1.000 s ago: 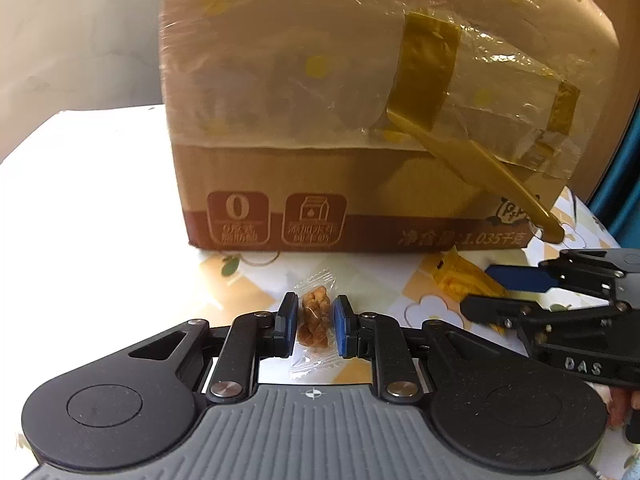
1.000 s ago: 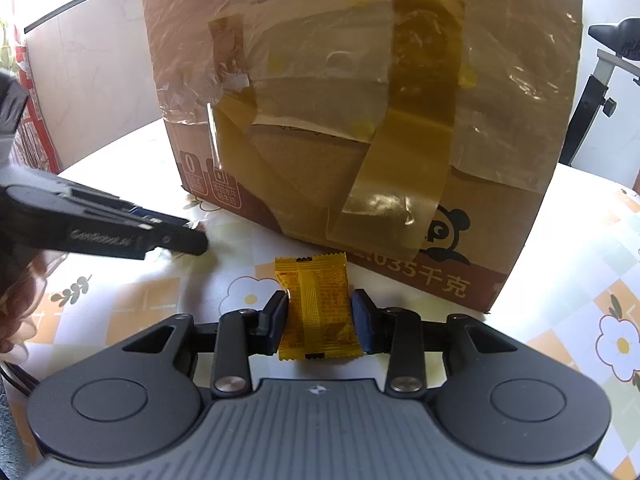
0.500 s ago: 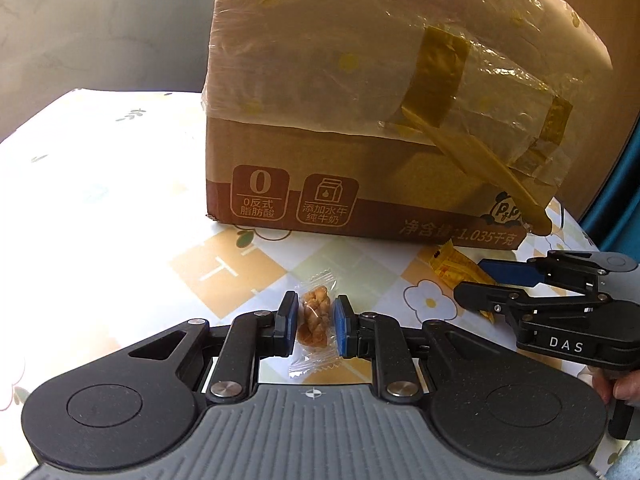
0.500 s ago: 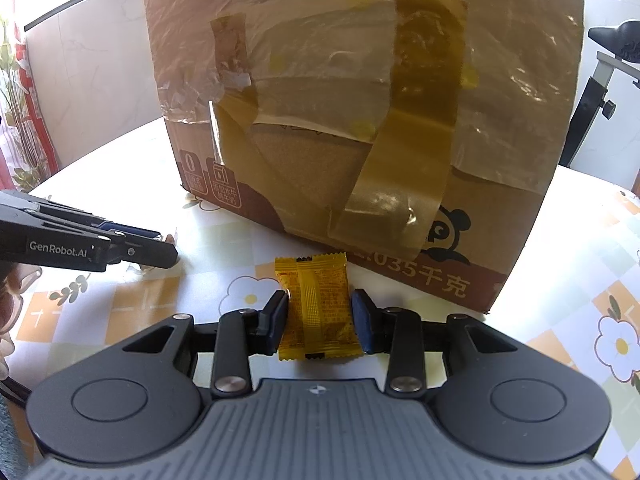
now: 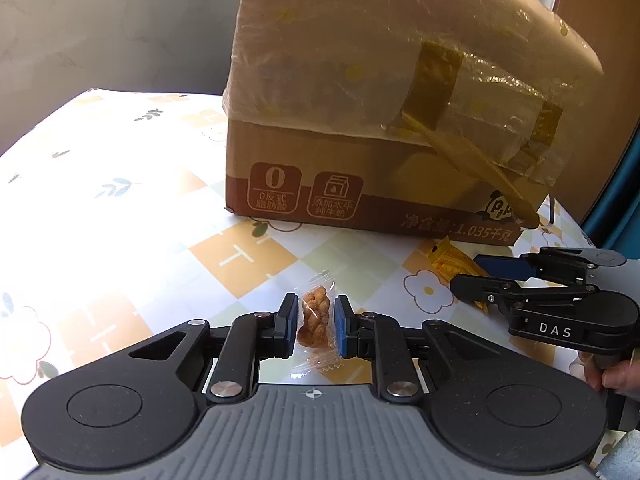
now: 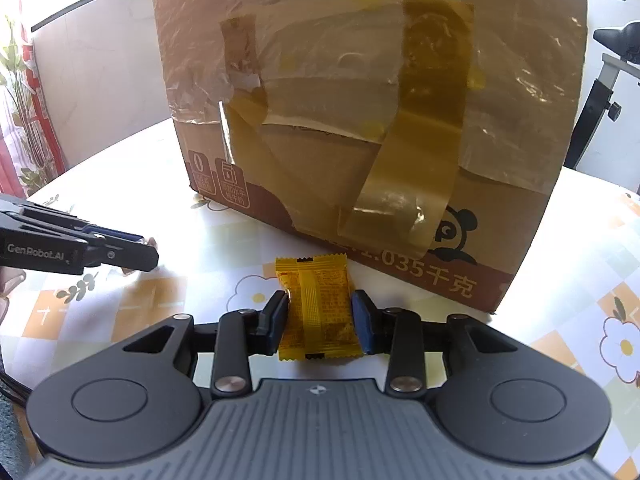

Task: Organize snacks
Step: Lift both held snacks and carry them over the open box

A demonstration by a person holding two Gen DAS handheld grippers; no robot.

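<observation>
On a sunlit table [image 5: 100, 216] covered with a flower-and-check cloth, a tall cardboard box [image 6: 372, 128], patched with plastic film and amber tape, fills the far side and walls off most of the room ahead. The left gripper [image 5: 316, 320] is clenched on a twisted pastry in a clear wrapper [image 5: 316, 316], its long axis running straight out between the blue pads [image 5: 289, 322], raised off the cloth as far as one can judge. Just to its right, the right gripper [image 6: 320, 314] grasps a yellow snack packet [image 6: 318, 308] across its width, the packet's length likewise pointing away toward the box's lower front edge, which lies near. The packet's far end seems to sit low over the cloth; whether it touches cannot be told. Each hand already has its snack, so the coming move appears to turn on the box: its near face stands directly ahead of both sets of fingers, and any placement inside would likely mean rising over that face. Open cloth lies toward the table's left edge, beside the box's left corner; the right side is tighter, with the table's edge close behind the right gripper.
</observation>
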